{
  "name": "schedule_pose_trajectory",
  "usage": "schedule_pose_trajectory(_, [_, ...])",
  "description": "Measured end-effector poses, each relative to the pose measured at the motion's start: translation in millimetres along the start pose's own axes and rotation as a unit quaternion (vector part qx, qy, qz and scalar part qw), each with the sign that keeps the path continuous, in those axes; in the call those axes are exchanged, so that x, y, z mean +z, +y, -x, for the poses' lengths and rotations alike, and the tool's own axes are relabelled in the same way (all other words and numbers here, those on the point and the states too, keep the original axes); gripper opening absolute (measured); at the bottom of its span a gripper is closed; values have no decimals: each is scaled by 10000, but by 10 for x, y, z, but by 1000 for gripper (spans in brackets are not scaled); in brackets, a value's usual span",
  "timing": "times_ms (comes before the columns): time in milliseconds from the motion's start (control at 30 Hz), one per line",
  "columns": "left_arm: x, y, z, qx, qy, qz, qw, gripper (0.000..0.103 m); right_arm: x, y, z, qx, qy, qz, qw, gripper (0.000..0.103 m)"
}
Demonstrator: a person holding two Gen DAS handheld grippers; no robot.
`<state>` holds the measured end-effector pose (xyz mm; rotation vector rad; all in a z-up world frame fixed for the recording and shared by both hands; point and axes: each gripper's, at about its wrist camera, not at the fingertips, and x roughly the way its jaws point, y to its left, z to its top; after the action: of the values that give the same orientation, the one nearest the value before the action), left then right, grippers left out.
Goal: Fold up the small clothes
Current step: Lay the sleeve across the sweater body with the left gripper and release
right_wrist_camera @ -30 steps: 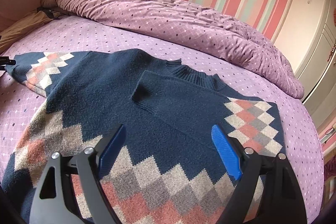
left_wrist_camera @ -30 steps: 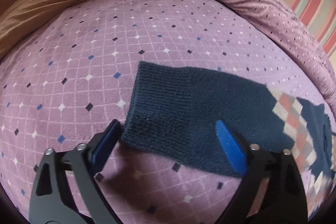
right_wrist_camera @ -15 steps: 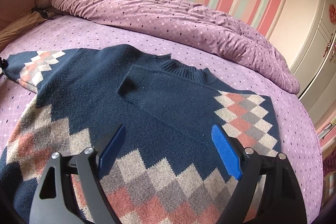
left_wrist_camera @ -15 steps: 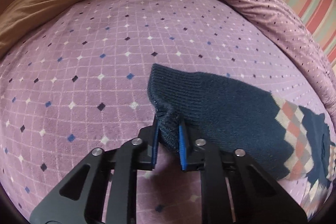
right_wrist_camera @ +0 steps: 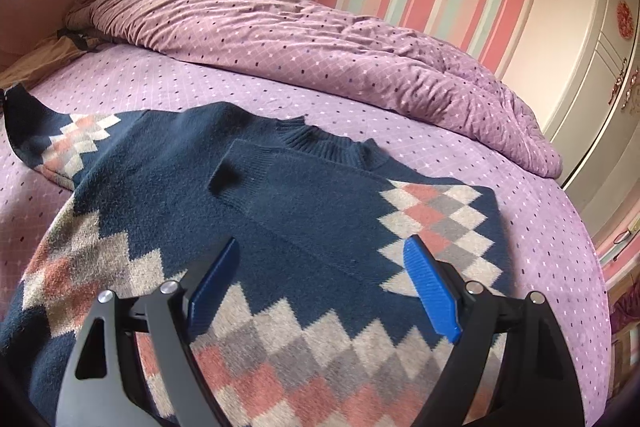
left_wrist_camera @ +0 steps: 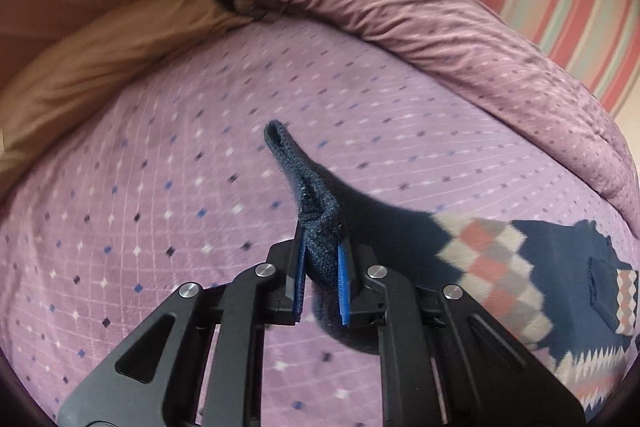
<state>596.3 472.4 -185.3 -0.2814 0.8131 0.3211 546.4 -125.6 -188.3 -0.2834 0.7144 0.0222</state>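
A navy sweater (right_wrist_camera: pixel 304 211) with pink, grey and cream diamonds lies flat on the purple bed (right_wrist_camera: pixel 224 83). One sleeve (right_wrist_camera: pixel 320 195) is folded across its chest. My left gripper (left_wrist_camera: pixel 320 259) is shut on the cuff of the other sleeve (left_wrist_camera: pixel 308 187) and holds it lifted off the bed; the sleeve trails right to the sweater body (left_wrist_camera: pixel 560 267). That raised cuff shows at the far left of the right wrist view (right_wrist_camera: pixel 16 107). My right gripper (right_wrist_camera: pixel 324 275) is open and empty, above the sweater's lower body.
A rumpled purple duvet (right_wrist_camera: pixel 320 39) lies along the far side of the bed, by the striped wall. A tan pillow (left_wrist_camera: pixel 104 59) sits at the head. White cupboard doors (right_wrist_camera: pixel 592 67) stand at the right beyond the bed's edge.
My left gripper closed on the sleeve cuff and has lifted it off the bed. My right gripper stayed open and drifted slightly over the sweater.
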Motion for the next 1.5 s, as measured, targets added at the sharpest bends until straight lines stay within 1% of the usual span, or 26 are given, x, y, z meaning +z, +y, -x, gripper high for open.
schedule_pose_trajectory(100, [71,-323,189,55,-144,-251,9996,11,-7,-188,93,-34,62,-82,9999,84])
schedule_pose_trajectory(233, [112,-881,456,123,-362,-624,9973,11,-14,-448,216,-46,158,-228,9996,85])
schedule_pose_trajectory(400, [80,-1601,695,-32,-455,-963,9943,11,-31,-869,418,-1,219,-462,9987,85])
schedule_pose_trajectory(533, [-5,-2320,867,-221,-496,-1269,9904,11,-89,-1185,520,-28,220,-576,9981,85])
schedule_pose_trajectory(600, [-65,-2622,904,-244,-532,-1370,9888,11,-116,-1319,555,-15,215,-641,9977,85])
schedule_pose_trajectory(633, [-107,-2833,927,-220,-571,-1450,9875,11,-127,-1366,570,-13,215,-667,9975,85])
schedule_pose_trajectory(700, [-180,-3123,942,-290,-551,-1495,9868,11,-149,-1517,592,15,241,-733,9970,85])
schedule_pose_trajectory(733, [-235,-3324,953,-340,-537,-1533,9861,11,-162,-1578,593,35,265,-756,9968,85])
schedule_pose_trajectory(867, [-451,-3926,975,-455,-510,-1696,9831,11,-255,-1840,556,78,419,-807,9958,85])
schedule_pose_trajectory(967, [-682,-4413,997,-392,-613,-1955,9780,11,-352,-2070,511,105,530,-941,9941,85])
schedule_pose_trajectory(1000, [-788,-4605,987,-423,-597,-2030,9764,11,-388,-2156,505,102,546,-1002,9934,85])
schedule_pose_trajectory(1100, [-1024,-5018,912,-516,-493,-2182,9733,11,-460,-2366,499,56,536,-1103,9924,85])
schedule_pose_trajectory(1200, [-1285,-5375,841,-545,-436,-2305,9706,11,-527,-2557,484,31,542,-1167,9917,85])
schedule_pose_trajectory(1267, [-1415,-5541,789,-516,-413,-2376,9691,11,-590,-2679,475,49,561,-1217,9910,85])
schedule_pose_trajectory(1333, [-1563,-5760,731,-388,-489,-2589,9639,11,-661,-2807,459,24,574,-1250,9905,85])
schedule_pose_trajectory(1367, [-1621,-5848,709,-370,-497,-2636,9626,11,-695,-2855,458,21,581,-1262,9903,85])
schedule_pose_trajectory(1500, [-1796,-6137,638,-397,-455,-2700,9610,11,-846,-3052,400,2,654,-1390,9881,85])
